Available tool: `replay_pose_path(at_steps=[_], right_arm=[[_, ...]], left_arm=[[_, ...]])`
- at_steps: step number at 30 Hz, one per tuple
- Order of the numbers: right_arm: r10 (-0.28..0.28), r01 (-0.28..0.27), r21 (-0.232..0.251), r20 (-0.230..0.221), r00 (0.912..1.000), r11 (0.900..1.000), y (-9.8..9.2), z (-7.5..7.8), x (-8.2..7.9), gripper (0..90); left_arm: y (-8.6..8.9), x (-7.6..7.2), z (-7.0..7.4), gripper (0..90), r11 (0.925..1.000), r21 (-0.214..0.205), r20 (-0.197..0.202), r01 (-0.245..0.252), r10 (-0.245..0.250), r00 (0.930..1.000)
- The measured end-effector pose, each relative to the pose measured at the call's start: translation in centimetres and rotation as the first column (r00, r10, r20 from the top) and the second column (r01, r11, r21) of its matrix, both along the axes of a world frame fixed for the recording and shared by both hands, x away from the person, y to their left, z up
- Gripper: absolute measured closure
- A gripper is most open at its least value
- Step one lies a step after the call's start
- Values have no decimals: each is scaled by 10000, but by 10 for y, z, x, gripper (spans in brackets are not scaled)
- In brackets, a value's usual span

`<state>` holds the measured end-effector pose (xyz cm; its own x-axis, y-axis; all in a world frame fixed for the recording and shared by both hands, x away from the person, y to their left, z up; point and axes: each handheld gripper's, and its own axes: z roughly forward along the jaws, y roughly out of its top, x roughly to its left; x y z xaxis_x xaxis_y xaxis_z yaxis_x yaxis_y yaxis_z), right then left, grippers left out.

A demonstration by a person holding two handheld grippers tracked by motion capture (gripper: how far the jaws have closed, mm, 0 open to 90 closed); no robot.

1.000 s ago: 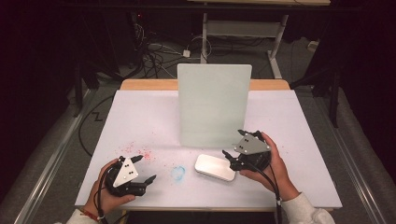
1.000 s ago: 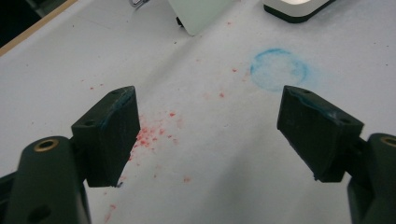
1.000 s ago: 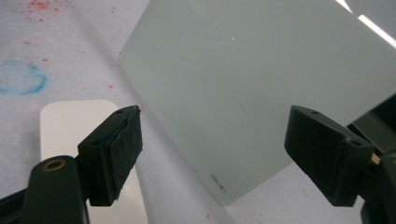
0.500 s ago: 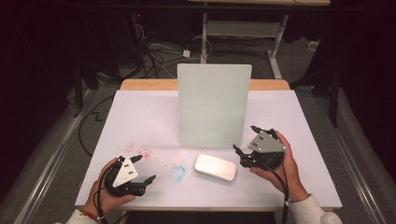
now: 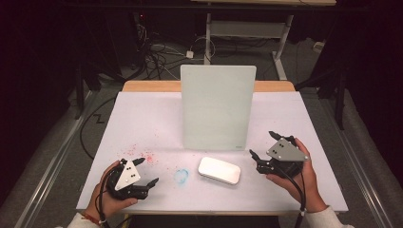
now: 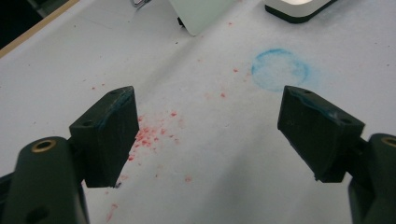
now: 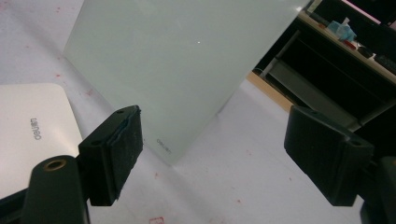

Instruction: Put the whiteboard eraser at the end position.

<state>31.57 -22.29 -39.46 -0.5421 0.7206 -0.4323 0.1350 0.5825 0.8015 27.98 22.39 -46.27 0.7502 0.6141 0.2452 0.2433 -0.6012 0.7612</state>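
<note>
Right tool [image 5: 262, 144]: jaws wide apart, nothing between them, held low over the desk [image 5: 142, 114]. Left tool [image 5: 146, 171]: likewise apart and empty, close above the desk. White eraser block [image 5: 219, 170] lying flat just beside the right tool, on the side toward the left tool, touching neither. Glass board [image 5: 217, 107] upright just ahead of the right tool's jaws and close behind the block.

Judging by that layout, probably a pick-up of the block with the right tool. To do it well:
- Come in across the block's short width, not its length.
- Keep the jaws level with the desk and low enough to catch the darker base, not just the rounded top shell.
- Close squarely and gently, to guard against slipping on the smooth casing.
- Steer clear of the board's lower edge ahead, for fear of tipping it.

Block: slim, smooth, glossy, rounded at the corners, pale top over a dark base, small grey lettering. Board: pale green frosted glass, flat, rectangular, faintly reflective. Desk cover: matt white sheet, dusted with red specks [image 5: 142, 156] ahead of the left tool, plus a smudged blue ring [image 5: 181, 175] between that tool and the block. Jaw pads: black, blocky, faintly smeared blue at the edges.
</note>
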Motion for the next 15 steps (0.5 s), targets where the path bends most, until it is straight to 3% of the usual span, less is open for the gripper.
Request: replay_pose_path(at_steps=[15], right_arm=[[-382,383,187,-69,9992,9991,-31,-12,-13,202]], left_arm=[[0,1,0,197,10000,-45,-13,-38,38,10000]])
